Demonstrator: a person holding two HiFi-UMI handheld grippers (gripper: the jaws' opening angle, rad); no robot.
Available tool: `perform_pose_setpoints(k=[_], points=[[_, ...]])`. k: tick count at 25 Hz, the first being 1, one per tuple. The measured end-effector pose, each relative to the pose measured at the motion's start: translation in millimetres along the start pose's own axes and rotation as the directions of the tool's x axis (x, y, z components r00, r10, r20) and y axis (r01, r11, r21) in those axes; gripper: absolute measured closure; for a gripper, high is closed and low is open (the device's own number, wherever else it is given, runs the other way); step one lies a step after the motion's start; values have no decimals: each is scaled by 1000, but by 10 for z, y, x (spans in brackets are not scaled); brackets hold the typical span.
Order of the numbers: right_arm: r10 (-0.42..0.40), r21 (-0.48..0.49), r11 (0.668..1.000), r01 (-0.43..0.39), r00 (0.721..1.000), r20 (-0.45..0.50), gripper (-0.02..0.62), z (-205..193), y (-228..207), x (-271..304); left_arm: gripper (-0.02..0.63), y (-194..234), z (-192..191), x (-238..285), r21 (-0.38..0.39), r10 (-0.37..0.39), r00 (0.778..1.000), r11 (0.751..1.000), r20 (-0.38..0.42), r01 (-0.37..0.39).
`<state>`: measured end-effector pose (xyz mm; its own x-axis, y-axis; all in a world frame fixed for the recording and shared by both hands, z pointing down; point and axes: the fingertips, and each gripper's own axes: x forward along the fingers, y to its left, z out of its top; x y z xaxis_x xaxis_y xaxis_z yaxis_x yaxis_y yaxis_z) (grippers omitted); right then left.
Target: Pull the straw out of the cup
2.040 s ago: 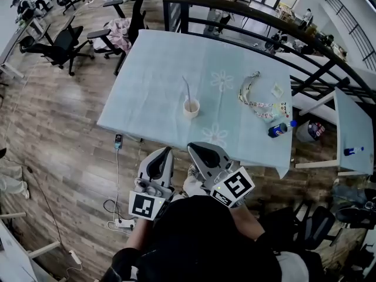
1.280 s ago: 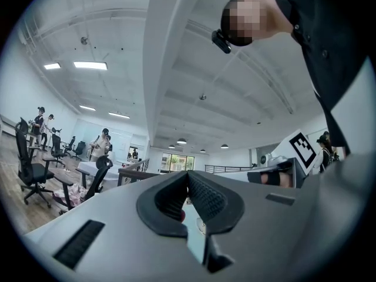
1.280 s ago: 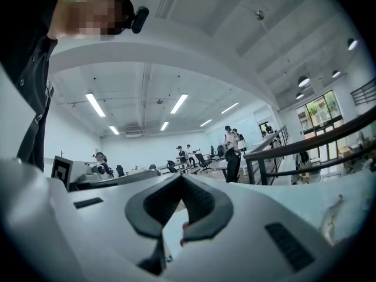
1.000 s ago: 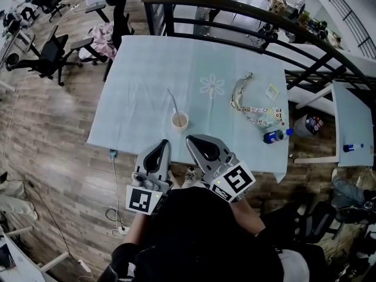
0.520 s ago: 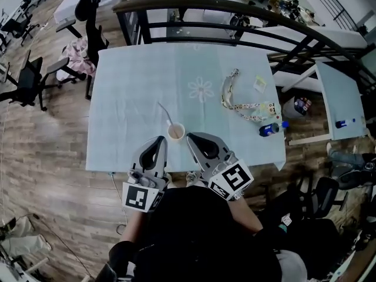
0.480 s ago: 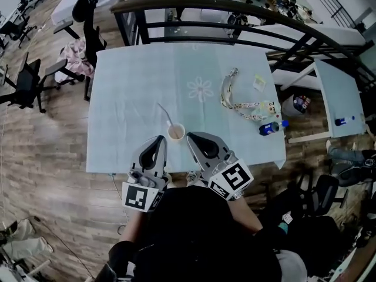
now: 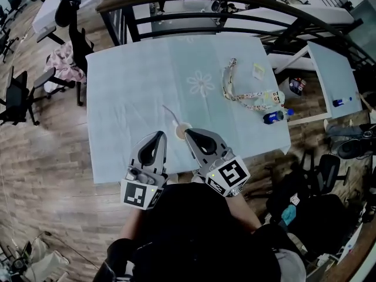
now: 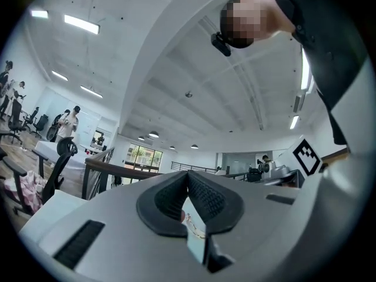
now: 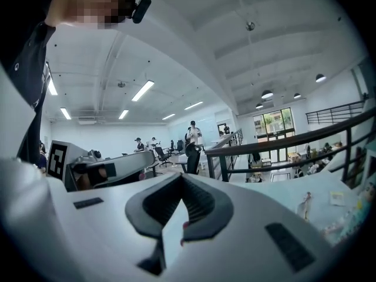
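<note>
A: Your left gripper [image 7: 157,136] has its jaws shut, with nothing in them. A little past its tip, the straw [image 7: 170,113] is in the cup [image 7: 183,131] and leans to the left.

B: Yes. Your cup sits on the table [image 7: 129,75], close to the near edge, right by the tip of your right gripper [image 7: 191,134]. Those jaws are shut and empty too. Off to the right lie a strap [image 7: 238,96] and a bottle [image 7: 272,117].

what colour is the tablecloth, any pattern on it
Pale mint-blue tablecloth with a white flower print; the head view shows it best.
</note>
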<state>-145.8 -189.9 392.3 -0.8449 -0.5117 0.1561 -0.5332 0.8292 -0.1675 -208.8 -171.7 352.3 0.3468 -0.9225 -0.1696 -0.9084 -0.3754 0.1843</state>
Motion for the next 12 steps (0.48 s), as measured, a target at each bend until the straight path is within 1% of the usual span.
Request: perform_pose_setpoints(k=[6,8,12], points=[[-74,17,997,75,996,-42,586,-251,-52,195,592,185,-127,49,-18,-65,997,998,-40,65],[-96,22,995,98,993,-66,586,-360,-102,268,592,228,-151,88,-22,-91,995,996,-50,90],[-127,23,991,132,982,-141,586,-649,-173,404,592,304,-153,125,-41,-114,992,993,-50,112]])
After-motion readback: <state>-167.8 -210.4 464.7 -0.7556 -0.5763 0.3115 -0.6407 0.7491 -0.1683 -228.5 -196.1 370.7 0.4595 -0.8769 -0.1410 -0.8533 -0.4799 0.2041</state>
